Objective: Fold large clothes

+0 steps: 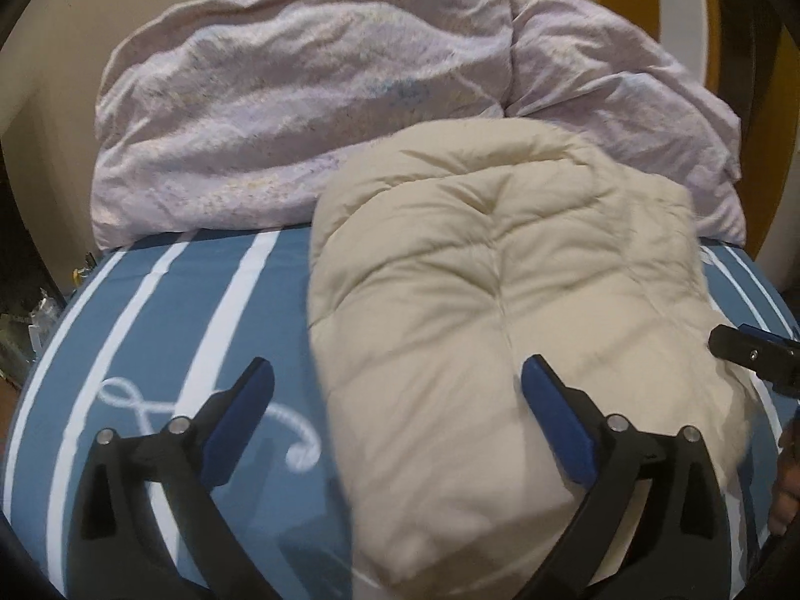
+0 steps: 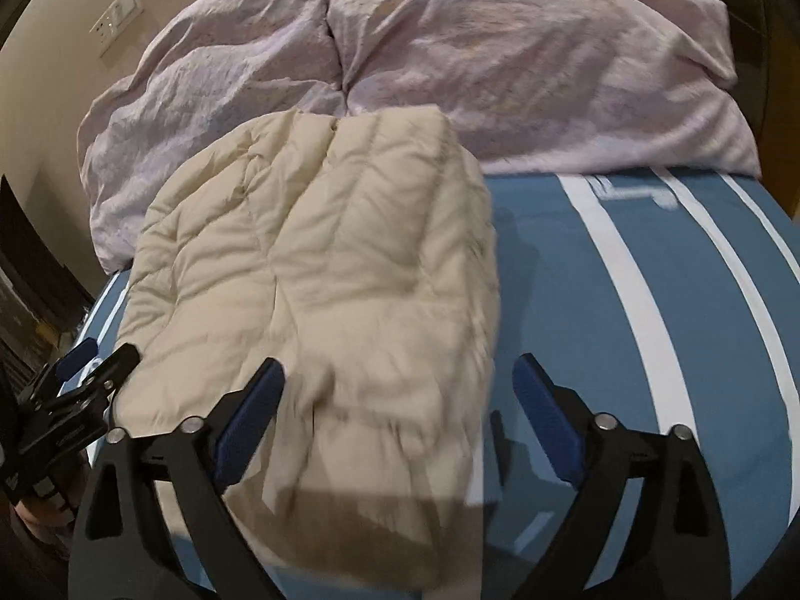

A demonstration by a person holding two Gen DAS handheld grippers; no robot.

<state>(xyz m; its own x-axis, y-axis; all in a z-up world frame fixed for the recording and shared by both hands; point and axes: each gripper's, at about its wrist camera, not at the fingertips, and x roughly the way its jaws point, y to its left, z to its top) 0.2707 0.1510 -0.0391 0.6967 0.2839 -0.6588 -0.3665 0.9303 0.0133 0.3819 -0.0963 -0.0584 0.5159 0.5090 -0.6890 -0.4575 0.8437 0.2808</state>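
A cream quilted puffer jacket (image 1: 510,300) lies folded into a compact bundle on the blue bed sheet; it also shows in the right wrist view (image 2: 320,270). My left gripper (image 1: 397,390) is open, its jaws wide apart over the jacket's near left edge, holding nothing. My right gripper (image 2: 400,385) is open and empty over the jacket's near right edge. The right gripper's tip shows at the right edge of the left wrist view (image 1: 755,350). The left gripper shows at the left edge of the right wrist view (image 2: 80,390).
A crumpled pale lilac duvet (image 1: 300,100) is heaped along the back of the bed, also in the right wrist view (image 2: 500,50). The blue sheet with white stripes (image 1: 165,330) stretches left of the jacket and right of it (image 2: 650,300). A wall switch plate (image 2: 117,17) is behind.
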